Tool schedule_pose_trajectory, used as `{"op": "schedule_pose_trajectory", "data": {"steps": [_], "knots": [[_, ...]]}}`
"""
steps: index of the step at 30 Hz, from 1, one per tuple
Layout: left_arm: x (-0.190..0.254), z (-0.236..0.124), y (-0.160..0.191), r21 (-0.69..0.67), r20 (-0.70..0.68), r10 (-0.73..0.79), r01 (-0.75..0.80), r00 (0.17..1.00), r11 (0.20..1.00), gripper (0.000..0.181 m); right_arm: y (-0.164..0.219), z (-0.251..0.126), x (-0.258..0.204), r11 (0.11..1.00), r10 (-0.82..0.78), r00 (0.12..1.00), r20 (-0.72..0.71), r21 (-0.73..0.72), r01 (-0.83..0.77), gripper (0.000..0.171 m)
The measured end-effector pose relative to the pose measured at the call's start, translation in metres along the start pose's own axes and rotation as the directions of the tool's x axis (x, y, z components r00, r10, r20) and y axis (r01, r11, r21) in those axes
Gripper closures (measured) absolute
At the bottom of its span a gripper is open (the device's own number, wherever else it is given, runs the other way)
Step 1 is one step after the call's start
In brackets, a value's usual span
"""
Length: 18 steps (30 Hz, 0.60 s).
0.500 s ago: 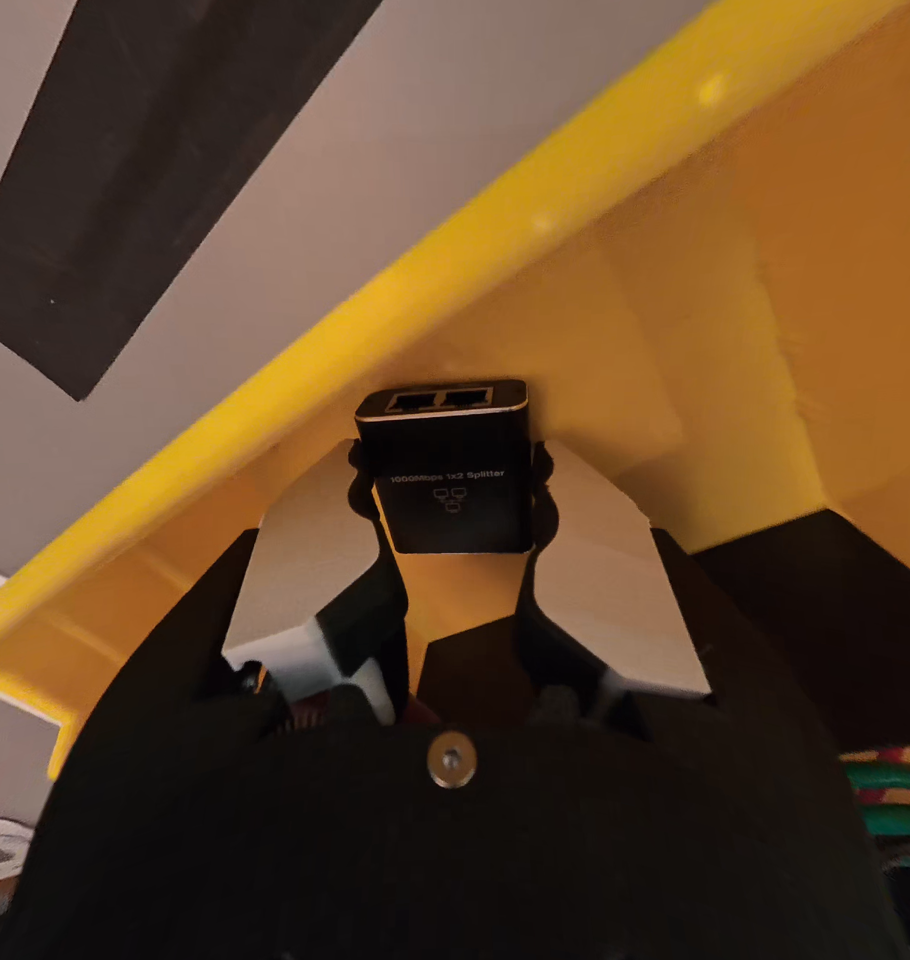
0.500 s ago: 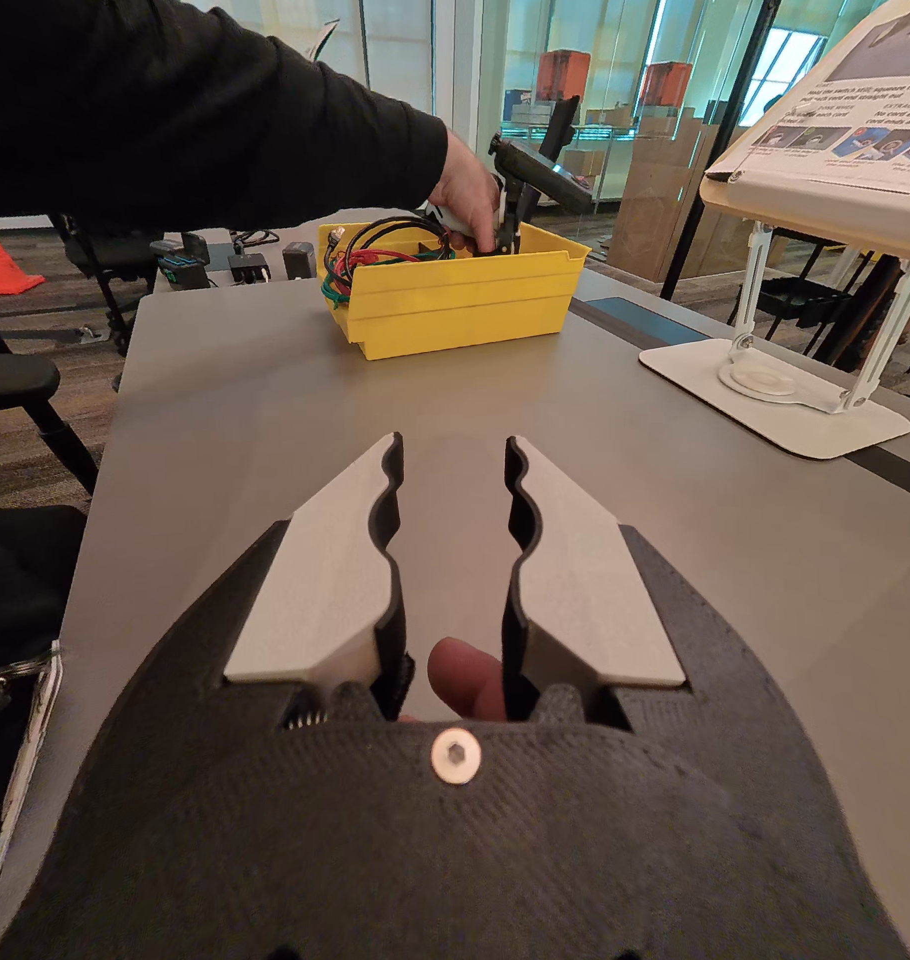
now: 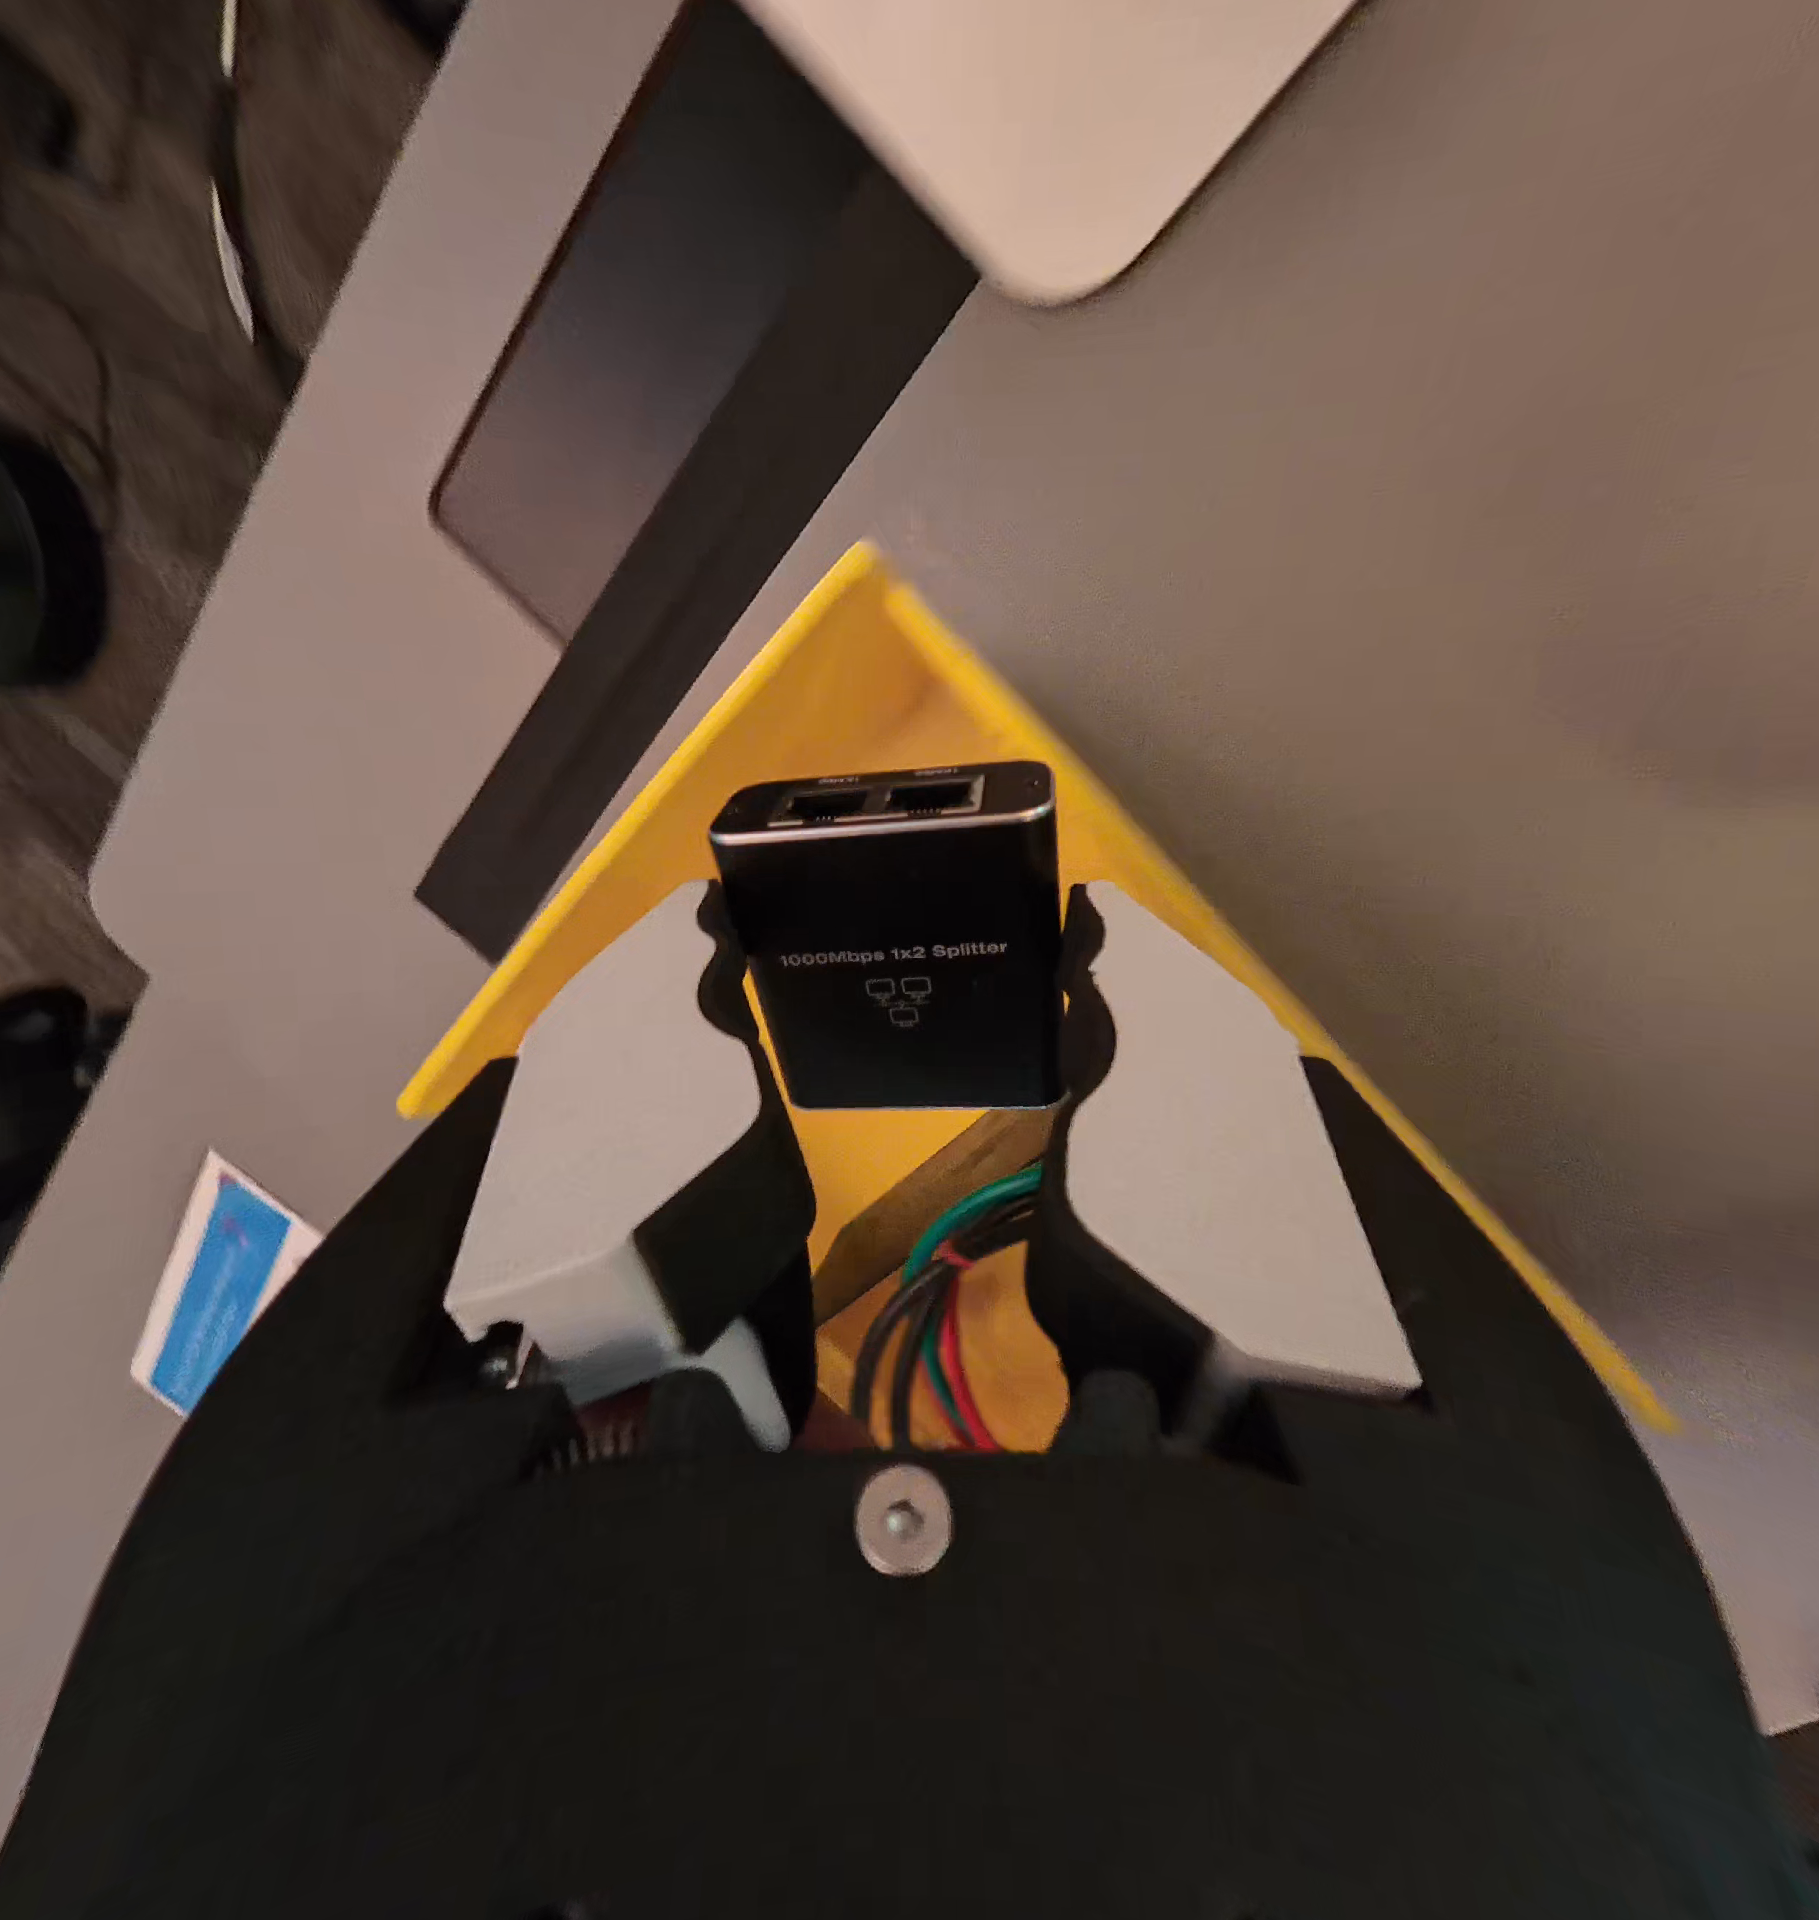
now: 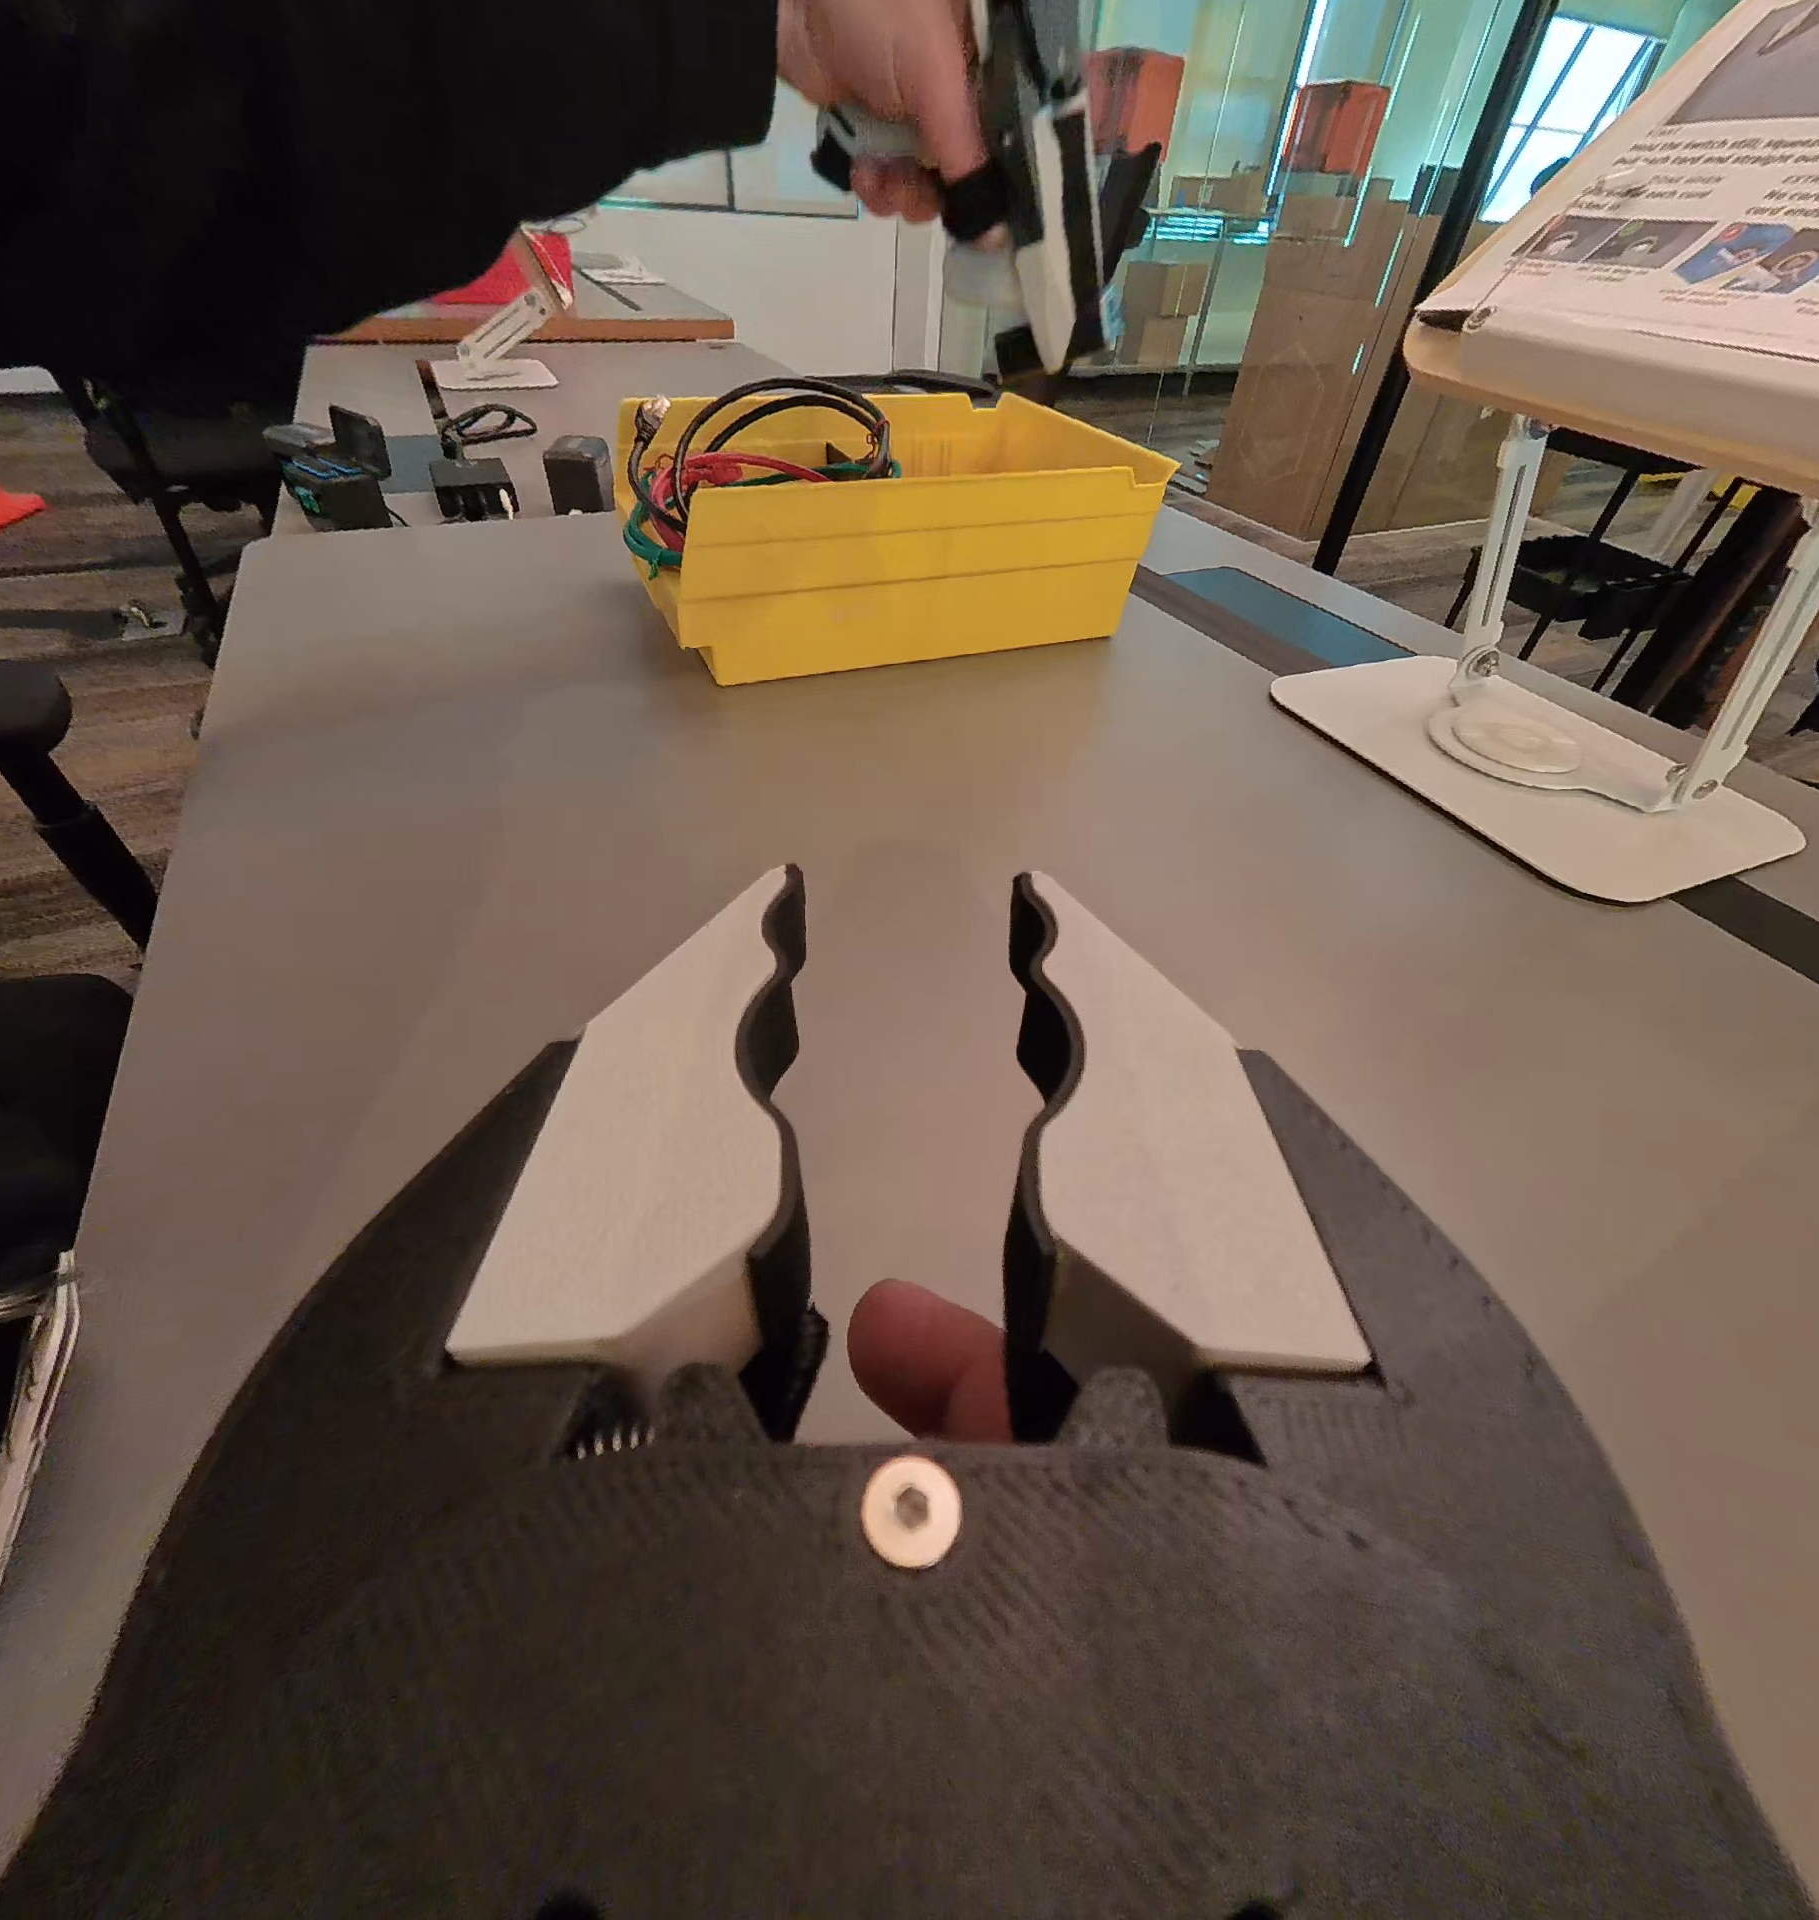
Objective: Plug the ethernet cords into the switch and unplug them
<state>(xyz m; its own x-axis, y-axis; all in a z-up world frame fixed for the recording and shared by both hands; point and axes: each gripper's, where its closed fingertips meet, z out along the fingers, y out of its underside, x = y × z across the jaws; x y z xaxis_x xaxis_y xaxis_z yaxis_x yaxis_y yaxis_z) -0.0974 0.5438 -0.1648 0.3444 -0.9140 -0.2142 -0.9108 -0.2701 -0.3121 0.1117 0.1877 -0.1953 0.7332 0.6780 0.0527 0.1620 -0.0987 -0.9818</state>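
Your left tongs (image 3: pixel 894 966) are shut on the switch (image 3: pixel 889 935), a small black box with 2 empty ports on its far end. You hold it by its 2 long sides, up in the air over a corner of the yellow bin (image 3: pixel 853 665). The box looks hard, smooth and light, so I think it can slip or twist if a cord pushes on it. Keep the squeeze on the flat sides and leave the port end clear. Below it in the bin lie the ethernet cords (image 3: pixel 936 1309), black, green and red, all bendy and mixed up. Each plug is likely small, hard plastic with a thin clip that can snap, so take a cord just behind the plug, not on the clip. Your right tongs (image 4: pixel 907 894) are partly open with nothing in them, low over the grey worktop (image 4: pixel 469 779), well apart from the bin. In that view some cords hang over the bin's left wall, so they may drag when you lift 1.
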Motion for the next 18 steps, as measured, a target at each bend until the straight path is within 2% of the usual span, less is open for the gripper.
{"op": "schedule_pose_trajectory", "data": {"steps": [4,8,13,18], "knots": [[0.074,-0.017,-0.053,0.103,-0.059,0.150,-0.144,0.987,0.984,0.126,0.001,0.000,-0.001,1.000,-0.024,1.000,-0.004,-0.008,0.024,0.133],[0.164,-0.001,-0.090,0.160,-0.149,0.318,-0.294,0.936,0.942,0.126,0.004,-0.001,-0.002,0.997,-0.066,0.998,-0.013,-0.030,0.066,0.133],[0.253,0.040,-0.110,0.157,-0.228,0.486,-0.460,0.844,0.874,0.126,0.005,-0.002,-0.004,0.993,-0.111,0.994,-0.012,-0.040,0.111,0.133],[0.299,0.074,-0.110,0.107,-0.271,0.570,-0.564,0.776,0.818,0.127,0.006,-0.002,-0.005,0.990,-0.133,0.991,-0.011,-0.048,0.132,0.134]]}}
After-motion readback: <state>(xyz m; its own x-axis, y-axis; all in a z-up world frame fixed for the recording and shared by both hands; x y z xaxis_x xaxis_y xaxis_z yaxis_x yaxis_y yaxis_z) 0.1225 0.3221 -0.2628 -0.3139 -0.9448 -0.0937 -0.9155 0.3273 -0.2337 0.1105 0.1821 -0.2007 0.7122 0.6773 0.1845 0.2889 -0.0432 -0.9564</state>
